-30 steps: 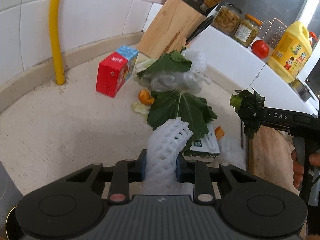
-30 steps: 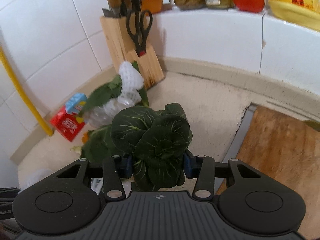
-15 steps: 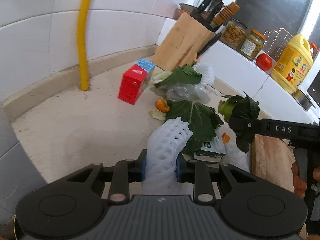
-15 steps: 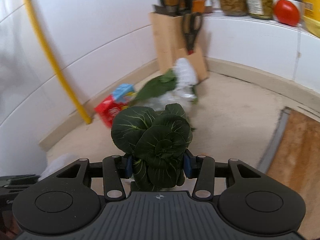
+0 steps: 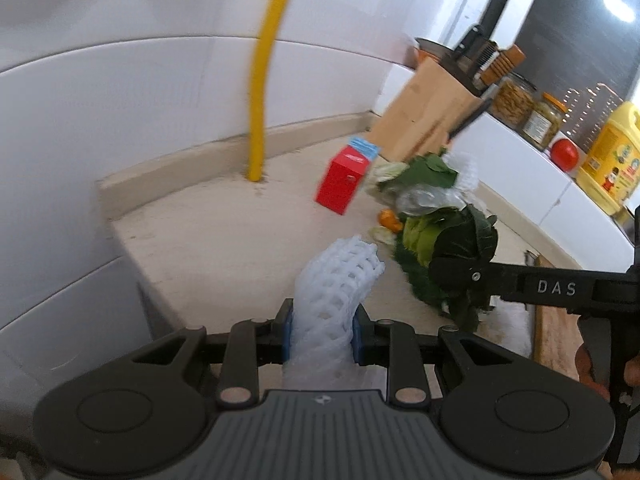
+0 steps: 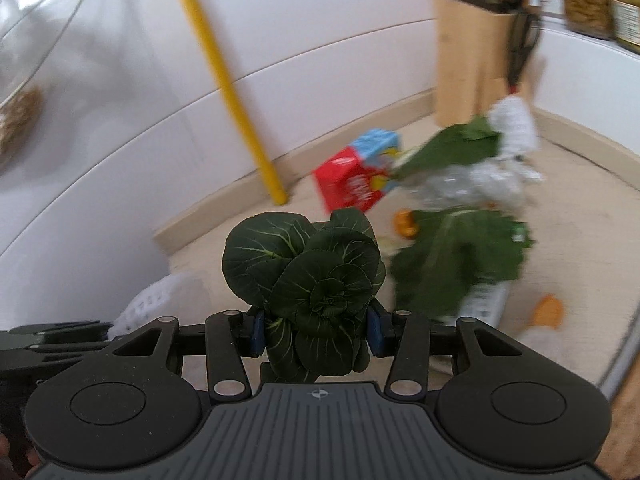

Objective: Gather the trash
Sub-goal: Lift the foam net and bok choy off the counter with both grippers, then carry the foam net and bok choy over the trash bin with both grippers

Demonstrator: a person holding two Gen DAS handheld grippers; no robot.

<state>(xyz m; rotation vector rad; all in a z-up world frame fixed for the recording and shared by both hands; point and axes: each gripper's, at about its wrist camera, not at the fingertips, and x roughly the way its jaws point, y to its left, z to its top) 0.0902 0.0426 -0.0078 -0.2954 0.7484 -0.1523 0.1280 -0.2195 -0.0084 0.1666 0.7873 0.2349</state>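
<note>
Left wrist view: left gripper clamped narrowly on white foam net, carried above the worktop. Compared with a second ago, framing swung left – worktop's end edge and yellow pipe now central, trash pile and red carton shifted right and farther off. Likely meaning: pickup finished, transport toward a bin, none in sight yet. Gripper pitched downward, net sticking up from its pads. Right gripper alongside at right, fingers of a hand on its handle.

Right wrist view: right gripper about half open yet closed firmly on leafy green vegetable – same leftward swing, same downward tilt. Remaining scraps blurred on the worktop beyond.
</note>
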